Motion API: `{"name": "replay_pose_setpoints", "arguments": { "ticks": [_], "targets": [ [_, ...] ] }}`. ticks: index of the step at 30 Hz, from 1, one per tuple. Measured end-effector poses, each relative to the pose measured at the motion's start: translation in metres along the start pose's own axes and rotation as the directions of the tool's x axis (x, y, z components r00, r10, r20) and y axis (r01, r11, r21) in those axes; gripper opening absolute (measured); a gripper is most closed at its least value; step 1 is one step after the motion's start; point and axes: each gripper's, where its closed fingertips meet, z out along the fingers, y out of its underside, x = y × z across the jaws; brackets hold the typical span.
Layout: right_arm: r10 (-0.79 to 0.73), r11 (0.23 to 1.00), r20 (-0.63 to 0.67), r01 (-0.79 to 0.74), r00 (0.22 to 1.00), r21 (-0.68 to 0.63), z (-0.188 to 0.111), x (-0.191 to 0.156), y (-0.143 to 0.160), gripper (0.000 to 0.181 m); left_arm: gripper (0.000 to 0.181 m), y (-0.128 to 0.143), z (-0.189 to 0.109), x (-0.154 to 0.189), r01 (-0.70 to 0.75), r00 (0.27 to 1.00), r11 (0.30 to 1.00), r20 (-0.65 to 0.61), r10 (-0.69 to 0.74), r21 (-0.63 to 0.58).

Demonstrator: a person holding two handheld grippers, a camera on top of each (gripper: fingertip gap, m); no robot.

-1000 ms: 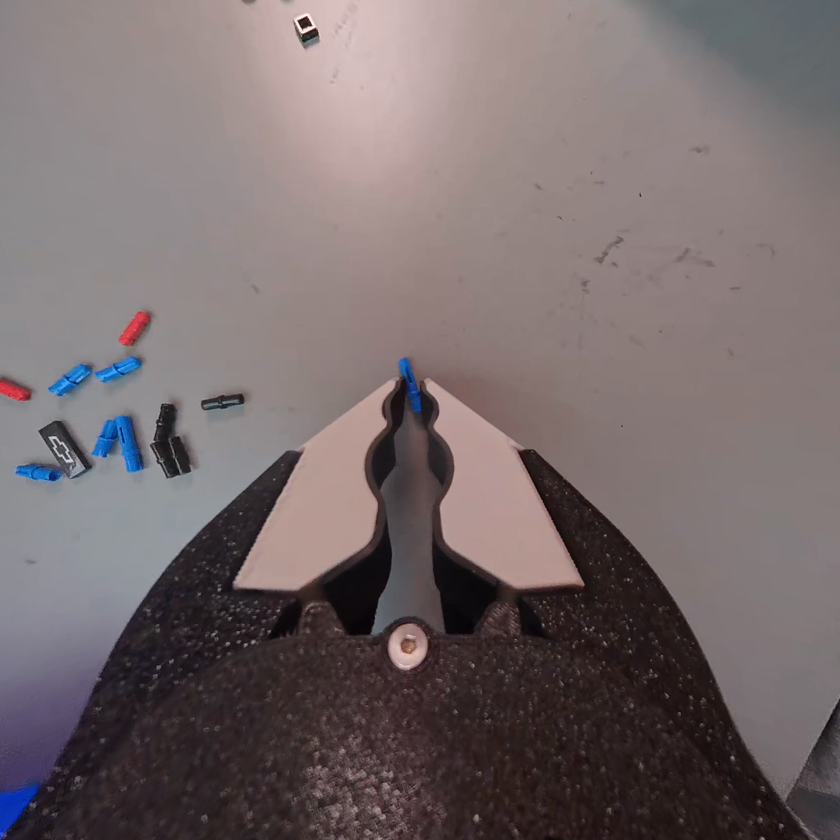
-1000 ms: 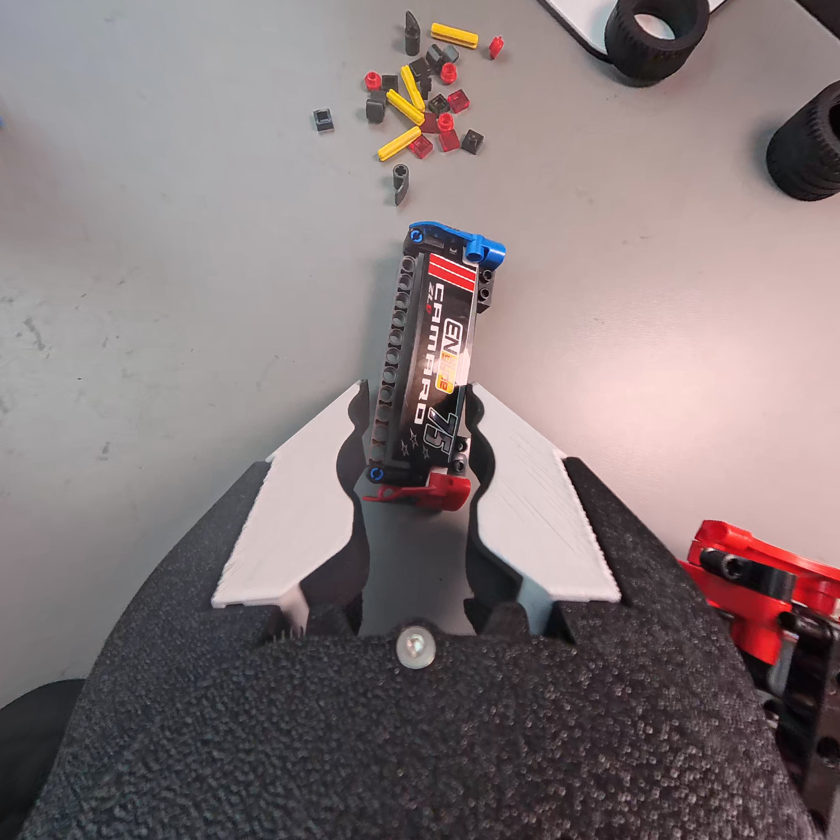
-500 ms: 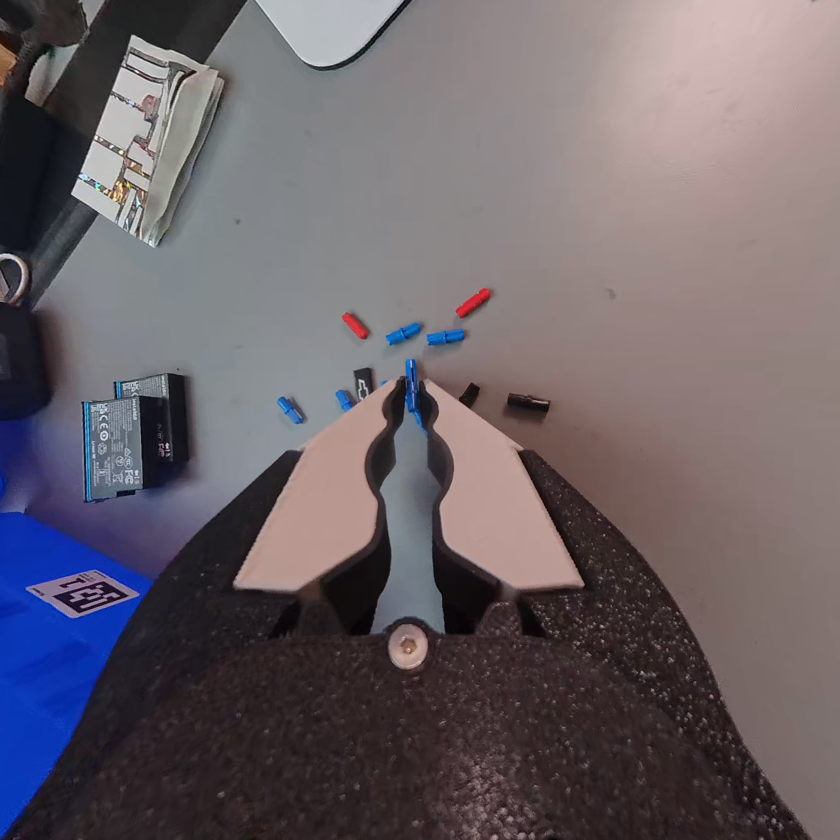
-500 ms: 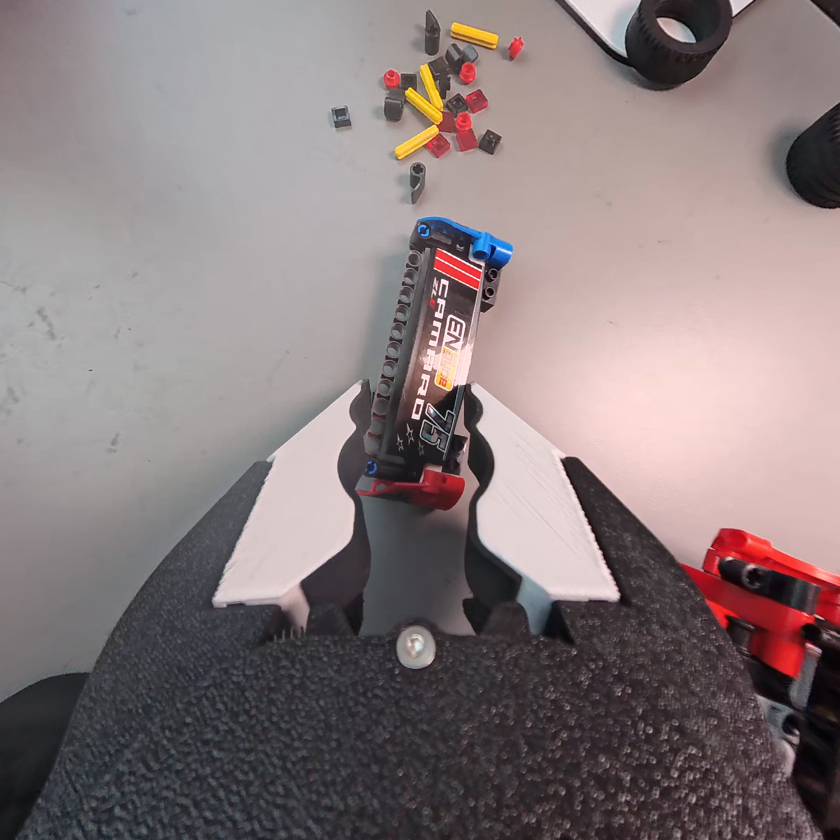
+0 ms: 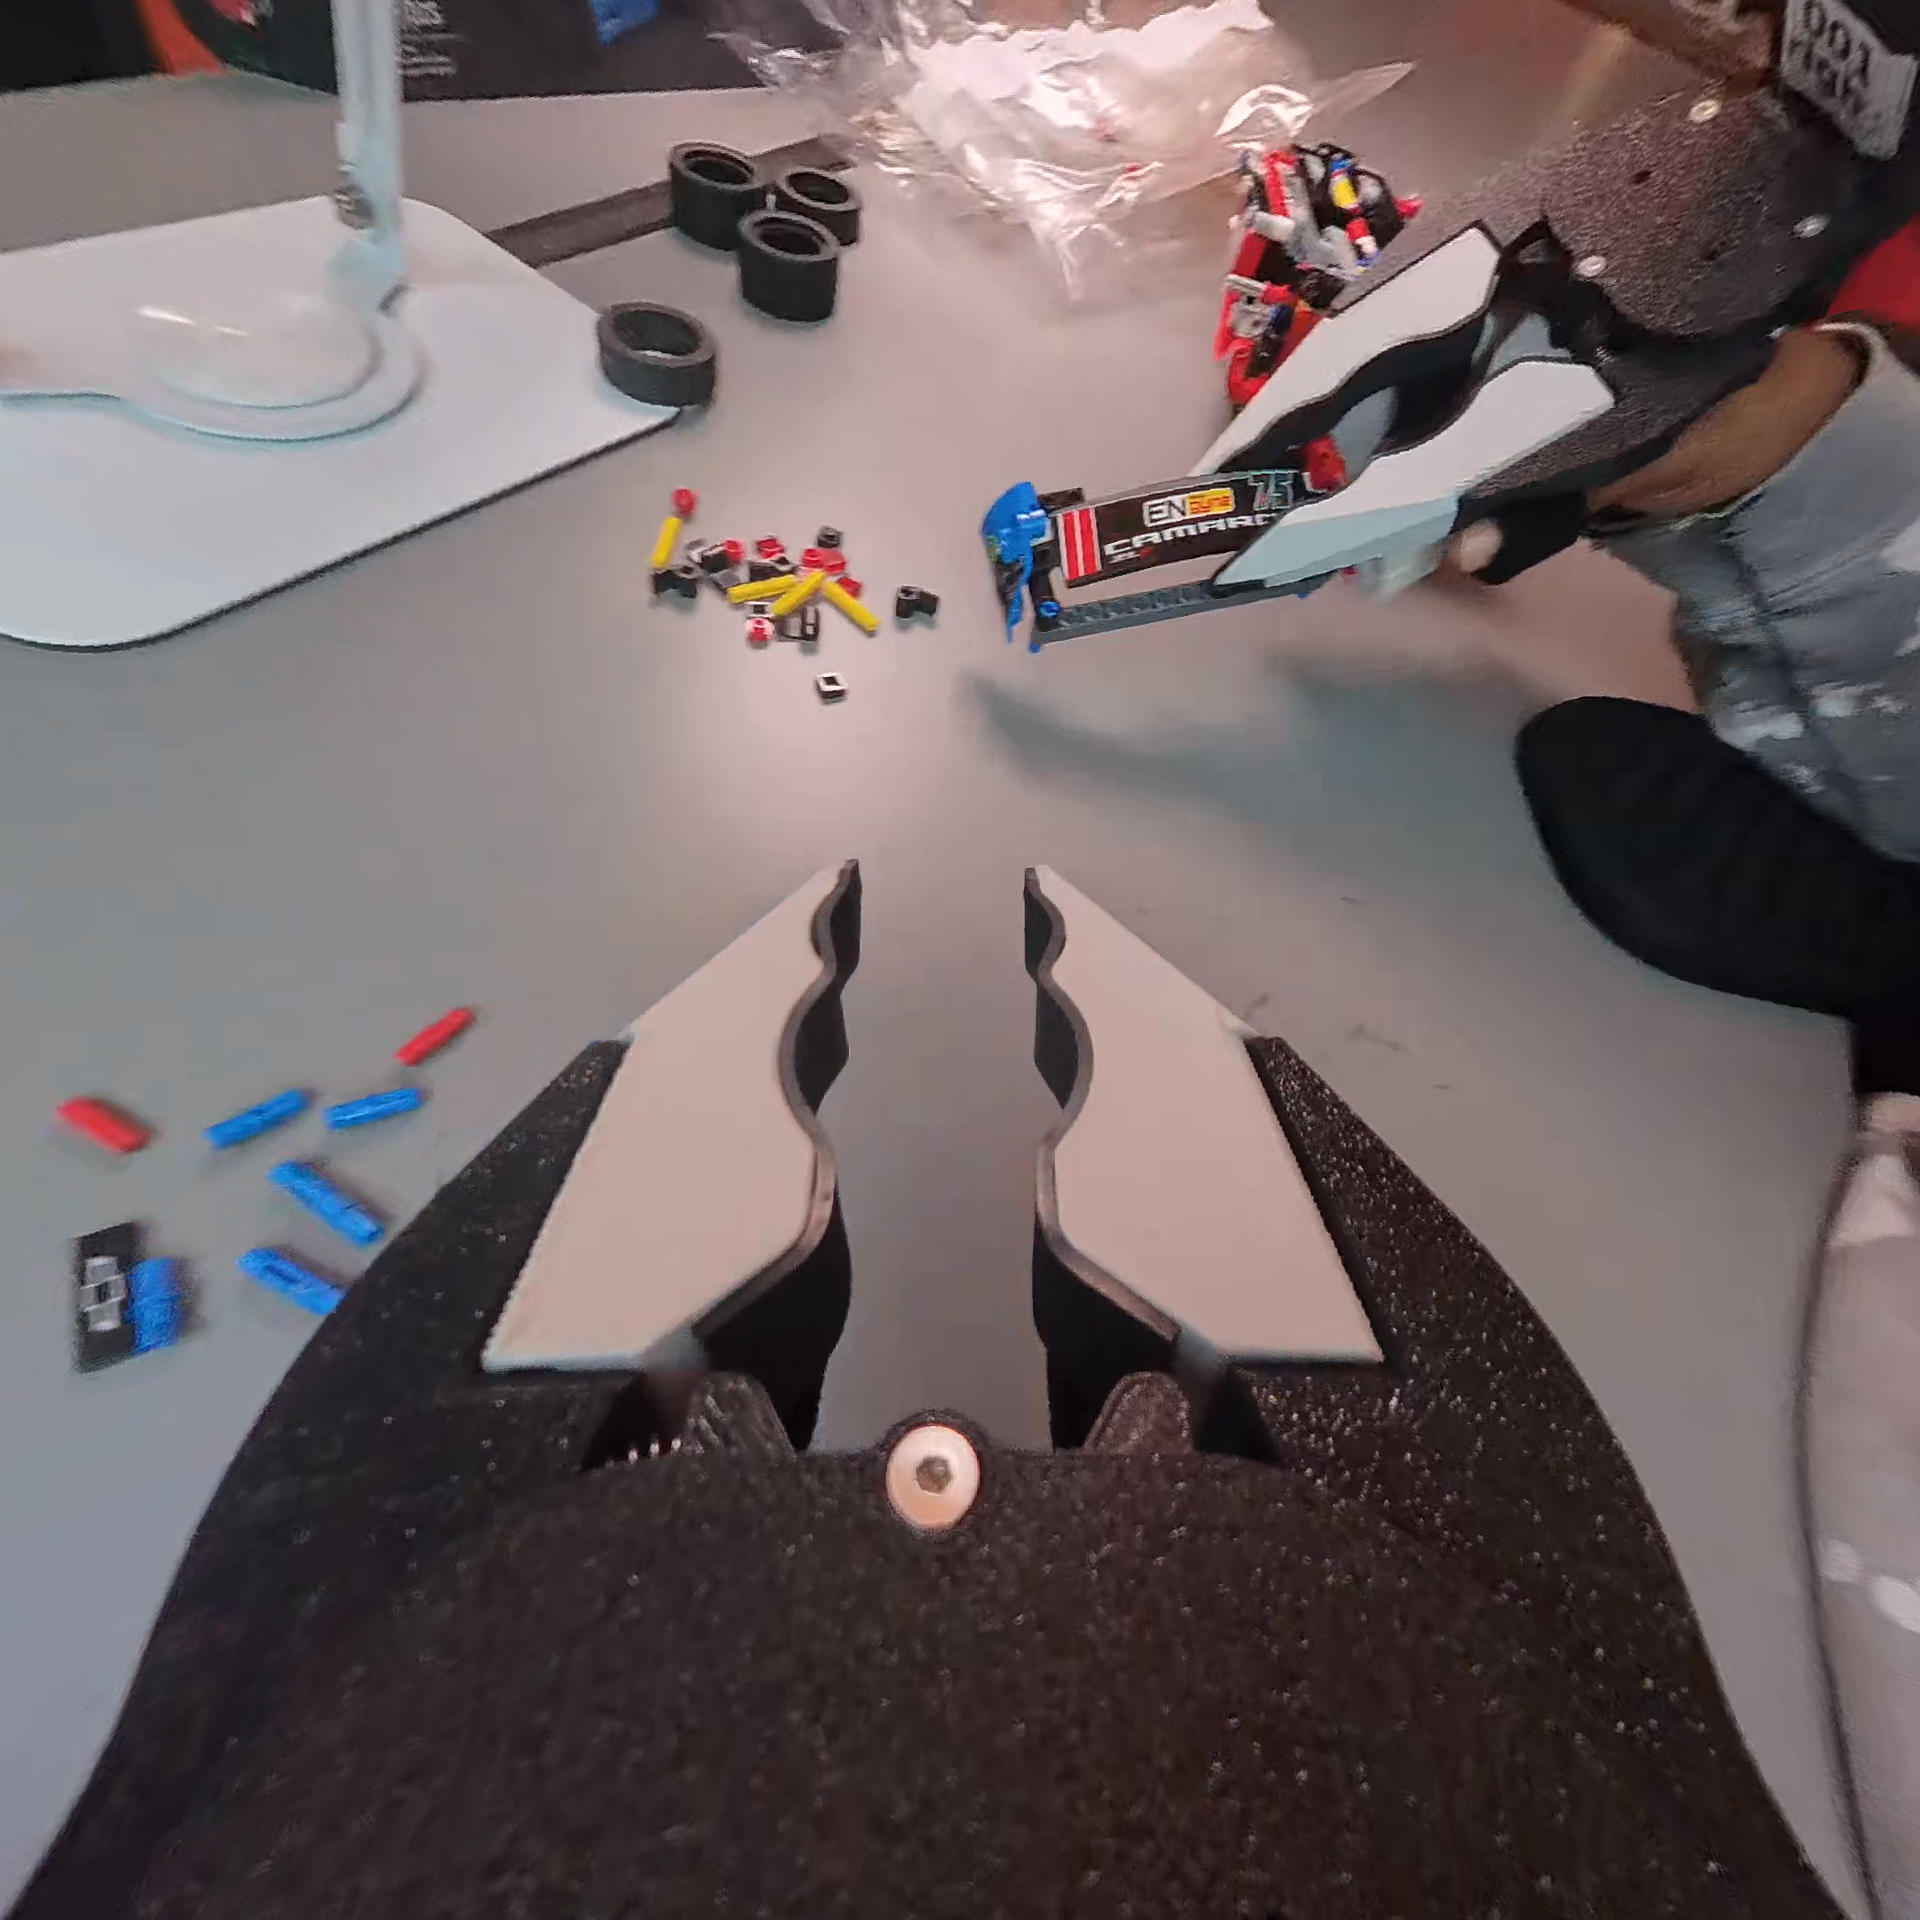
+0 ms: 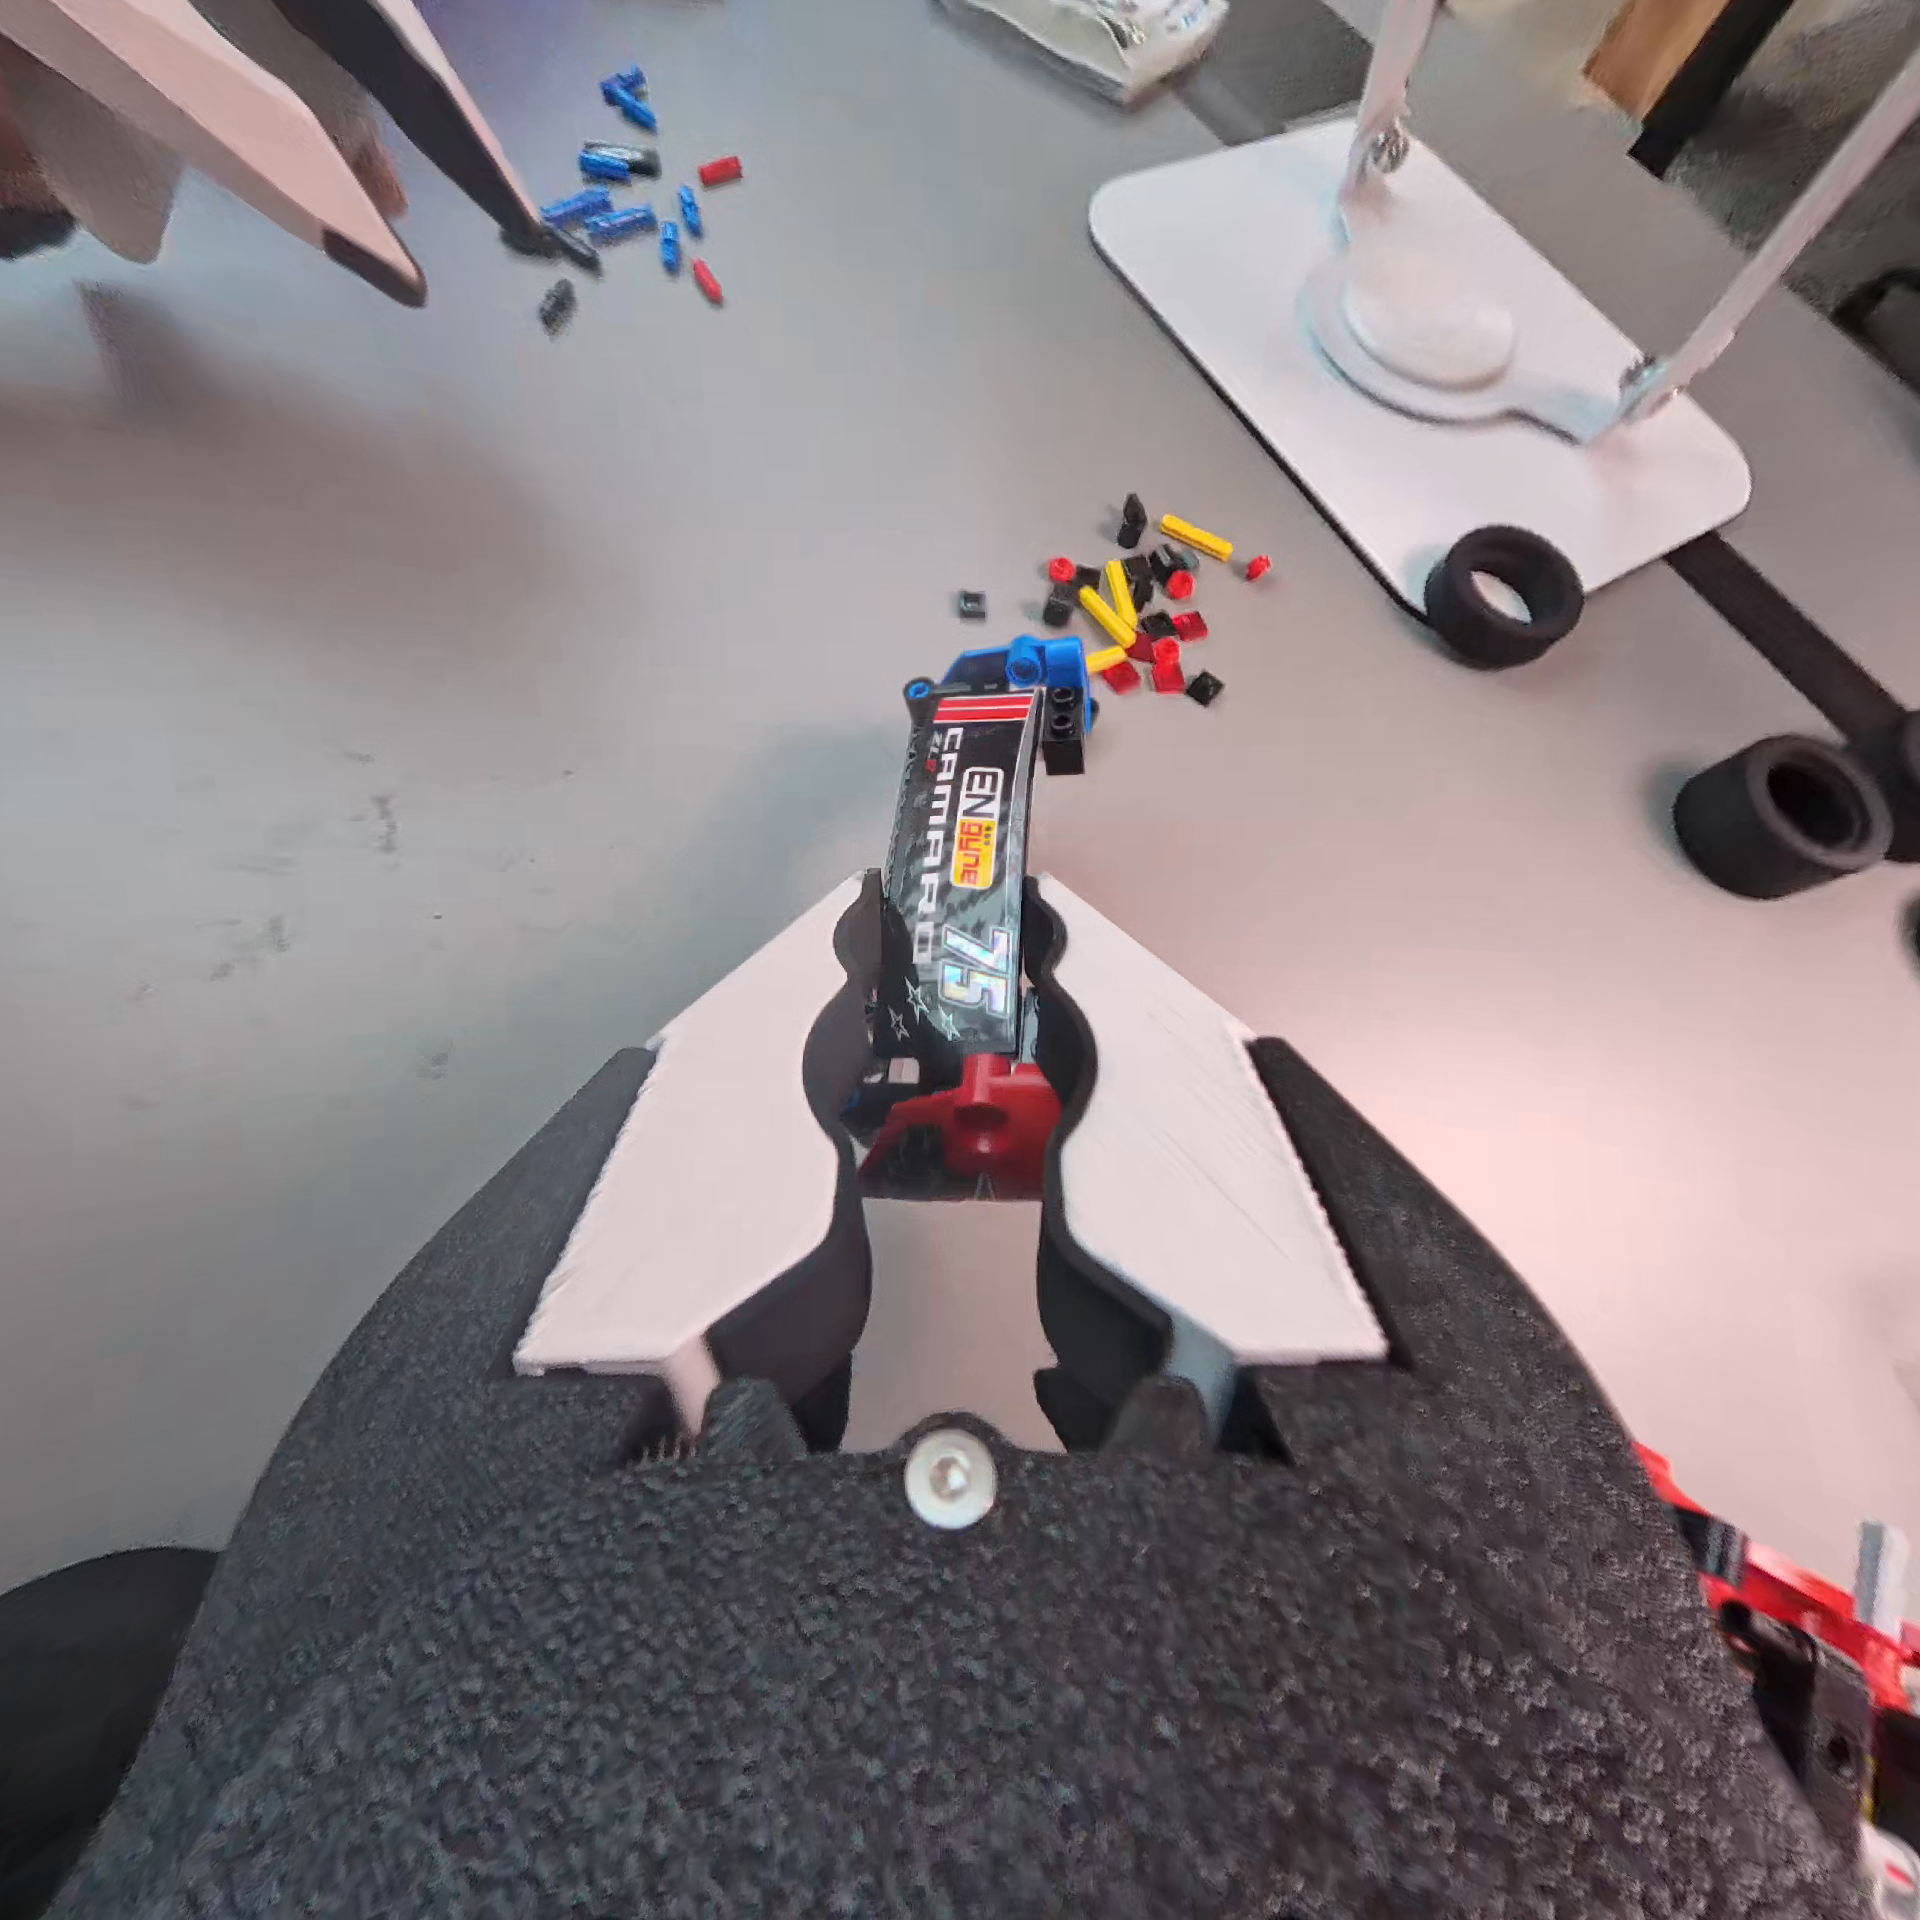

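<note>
My left gripper (image 5: 940, 873) is open and nothing is between its fingers; it hovers over bare grey table. It also shows at the top left of the right wrist view (image 6: 468, 260). Loose blue and red pins (image 5: 301, 1174) lie to its left, by a black piece. My right gripper (image 6: 951, 883) is shut on a long black panel assembly (image 6: 961, 831) with a sticker, a blue piece (image 6: 1039, 660) at its far end and a red piece (image 6: 982, 1122) at the near end. The left wrist view shows it held above the table (image 5: 1143, 530).
A heap of small yellow, red and black parts (image 5: 779, 582) lies mid-table. Black tyres (image 5: 769, 218) and a white stand base (image 5: 260, 416) stand behind it. A red model (image 5: 1299, 249) and crumpled plastic wrap (image 5: 1070, 114) are at the back right. A person's arm (image 5: 1714, 457) holds the right gripper. The grippers' ends are close to 15 cm from one another. The left gripper is farther from the red model (image 5: 1299, 249), some 35 cm, than the right, some 20 cm.
My left gripper opened; the blue pin it pinched no longer shows between its fingers. It swung away from the pin heap towards mid-table. My right gripper stayed shut on the panel and tilted.
</note>
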Motion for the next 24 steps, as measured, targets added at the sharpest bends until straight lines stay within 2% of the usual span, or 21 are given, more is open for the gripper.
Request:
{"name": "replay_pose_setpoints", "arguments": {
  "ticks": [4,6,9,11,14,15,20,24],
  "targets": [
    [-0.169,0.979,0.066,0.16,0.983,0.124,0.0,-0.03,-0.022,0.026,0.033,0.006,0.008,0.021,0.039,0.993,0.999,-0.113,-0.041,-0.013],
    [-0.267,0.944,0.071,0.245,0.961,0.222,-0.003,-0.048,-0.037,0.026,0.035,0.001,0.008,0.03,0.069,0.983,0.998,-0.171,-0.067,0.01],
    [-0.353,0.882,0.102,0.294,0.93,0.367,-0.009,-0.077,-0.058,0.026,0.04,-0.011,0.001,0.04,0.138,0.957,0.988,-0.267,-0.114,0.072],
    [-0.395,0.847,0.093,0.323,0.914,0.422,-0.01,-0.09,-0.065,0.026,0.043,-0.019,-0.007,0.046,0.206,0.923,0.973,-0.35,-0.158,0.105],
    [-0.457,0.8,0.056,0.383,0.888,0.463,-0.008,-0.103,-0.069,0.026,0.041,-0.029,-0.021,0.065,0.332,0.813,0.939,-0.533,-0.235,0.093],
    [-0.466,0.786,0.042,0.392,0.884,0.478,-0.008,-0.106,-0.072,0.026,0.038,-0.03,-0.023,0.068,0.348,0.793,0.934,-0.557,-0.245,0.084],
    [-0.495,0.741,-0.044,0.448,0.868,0.501,-0.01,-0.108,-0.081,0.026,0.02,-0.029,-0.023,0.072,0.278,0.835,0.953,-0.52,-0.179,0.118],
    [-0.5,0.74,-0.051,0.456,0.865,0.494,-0.008,-0.108,-0.079,0.027,0.018,-0.031,-0.025,0.072,0.233,0.857,0.96,-0.499,-0.129,0.153]
  ]
}}
